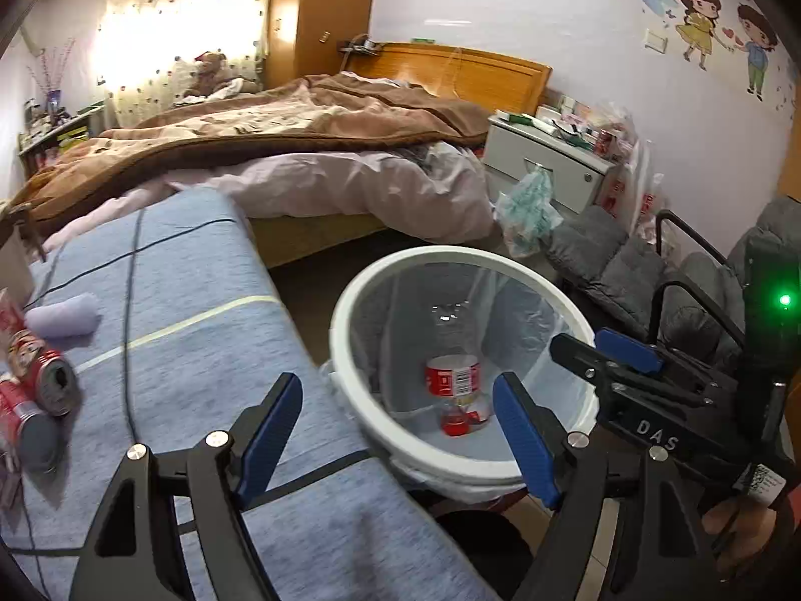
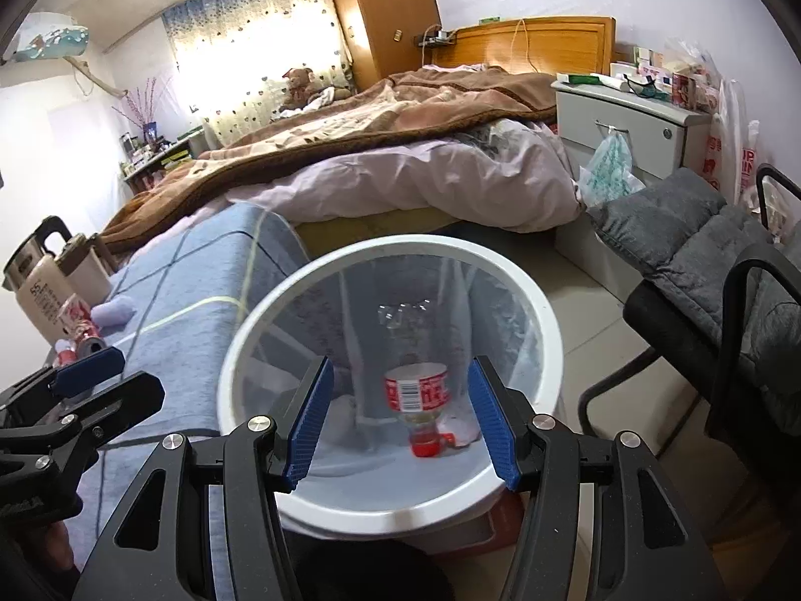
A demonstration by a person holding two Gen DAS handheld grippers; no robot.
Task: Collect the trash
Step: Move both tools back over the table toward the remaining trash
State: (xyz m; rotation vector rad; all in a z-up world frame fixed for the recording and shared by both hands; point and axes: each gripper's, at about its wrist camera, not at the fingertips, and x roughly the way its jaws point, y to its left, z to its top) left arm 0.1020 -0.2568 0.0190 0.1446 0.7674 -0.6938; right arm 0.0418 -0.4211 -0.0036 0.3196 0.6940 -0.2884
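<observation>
Bottle [image 2: 418, 400]: upside down in the white bin [image 2: 500, 260], red label with barcode, red cap at the bottom.
Left claw [image 1: 400, 430]: jaws apart, empty, above the bin's near rim.
Right claw [image 2: 400, 418]: jaws apart, empty; "DAS" printed on its body.
Table [image 1: 200, 300]: blue cloth, edge touching the bin's left side; crushed red cans [image 1: 45, 375] far left.

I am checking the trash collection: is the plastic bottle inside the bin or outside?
Inside: the plastic bottle lies cap-down at the bottom of the white bin.

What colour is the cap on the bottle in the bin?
Red. The bottle lies cap-down in the white bin; its cap shows best in the right wrist view.
</observation>
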